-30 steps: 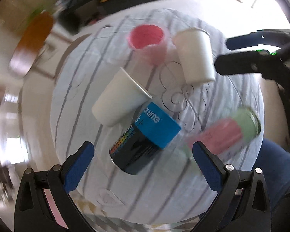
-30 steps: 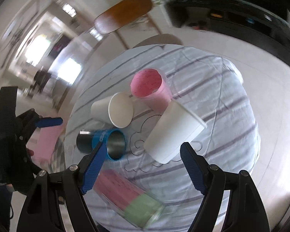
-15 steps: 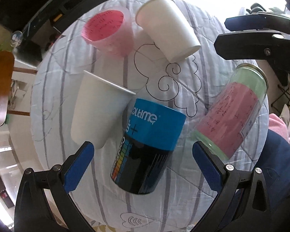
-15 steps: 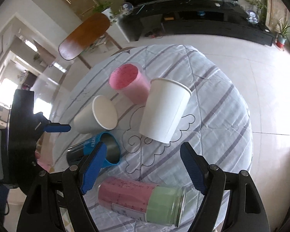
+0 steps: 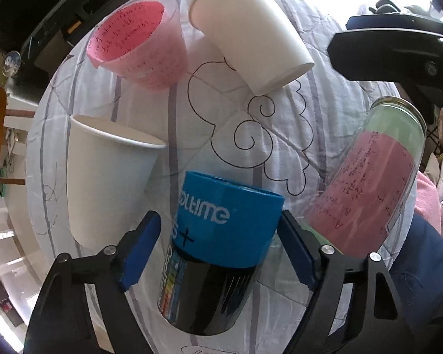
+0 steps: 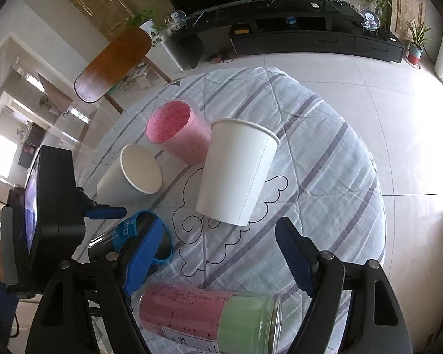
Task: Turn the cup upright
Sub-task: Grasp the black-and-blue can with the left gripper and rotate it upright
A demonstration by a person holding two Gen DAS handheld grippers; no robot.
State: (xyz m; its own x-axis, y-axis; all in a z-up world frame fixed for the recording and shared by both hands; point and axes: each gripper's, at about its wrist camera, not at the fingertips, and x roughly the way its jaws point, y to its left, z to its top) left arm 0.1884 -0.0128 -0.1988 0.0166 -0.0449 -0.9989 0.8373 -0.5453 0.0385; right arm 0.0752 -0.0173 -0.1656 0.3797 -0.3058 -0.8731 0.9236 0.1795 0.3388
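A black cup with a blue band (image 5: pixel 218 250) lies on its side on the striped cloth, also in the right wrist view (image 6: pixel 138 237). My left gripper (image 5: pixel 220 249) is open, its blue fingers on either side of this cup, close to its sides; contact cannot be told. My right gripper (image 6: pixel 218 256) is open and empty above the cloth, in front of a tilted white paper cup (image 6: pixel 236 171). A glass with pink and green paper (image 6: pixel 212 315) lies on its side just below it.
A second white paper cup (image 5: pixel 103 183) lies on its side left of the black cup. A clear cup with pink paper (image 5: pixel 141 41) lies at the back. The round table (image 6: pixel 339 171) has floor around it; a wooden chair (image 6: pixel 112 62) stands behind.
My left gripper has moved down and forward onto the black cup, and its fingers have narrowed around it. My right gripper has moved a little closer to the table.
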